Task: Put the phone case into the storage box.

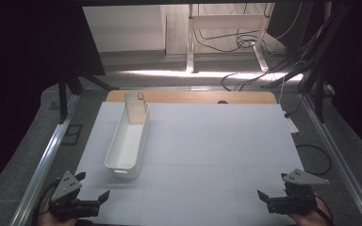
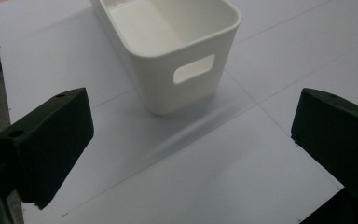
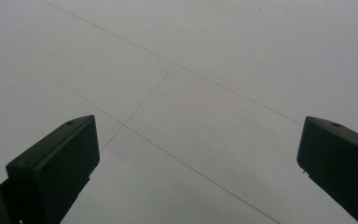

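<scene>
Both hands low at the near edge of the bench [image 1: 217,141], one at each corner. My left gripper [image 1: 94,187] sits at the near-left, fingers spread wide, nothing between them. My right gripper [image 1: 272,186] sits at the near-right, fingers likewise wide apart and empty, pointing inward over the white sheet.

White bin [image 1: 128,139]: long, narrow, rounded corners, standing upright on the left half of the bench, its length running away from me. Near end faces my left gripper, with a slot handle cut in the end wall. In the left gripper view the bin [image 2: 168,51] lies ahead of my left fingers [image 2: 51,140] and apart from them, bare sheet between; the near part of the inside looks empty.

At the far end of the bin a flat, pale card-like piece [image 1: 135,107] leans up against the end, its top above the rim, with a small orange-brown mark near the top. Cannot tell what it is.

Right gripper view: my right fingers [image 3: 56,163] over bare white sheet crossed by thin seam lines, well apart from the bin.
</scene>
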